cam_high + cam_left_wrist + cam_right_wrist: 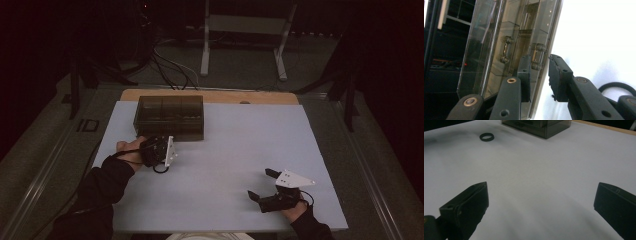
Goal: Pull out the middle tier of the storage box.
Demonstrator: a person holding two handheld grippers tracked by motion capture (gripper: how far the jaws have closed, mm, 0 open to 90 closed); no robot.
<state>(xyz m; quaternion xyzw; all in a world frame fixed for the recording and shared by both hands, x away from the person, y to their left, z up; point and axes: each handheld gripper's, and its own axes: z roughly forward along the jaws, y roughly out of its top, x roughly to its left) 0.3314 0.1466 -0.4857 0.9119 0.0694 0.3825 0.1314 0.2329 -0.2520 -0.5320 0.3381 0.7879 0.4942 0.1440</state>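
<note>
Dim room, lit table

The high view is dark and vignetted beyond the pale table (pixel 225 165); the left gripper view blows out white toward 2 o'clock, with glare streaks on the smoky box (pixel 506 47); near jaws are soft, and shadows fall around 10 o'clock in the right gripper view.

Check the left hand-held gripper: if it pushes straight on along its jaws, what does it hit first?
Most likely the smoked clear drawer box. The left hand-held gripper points at its front, jaws slightly apart around one small handle. That handle looks first in line, though the exact gap is hard to judge.
</note>
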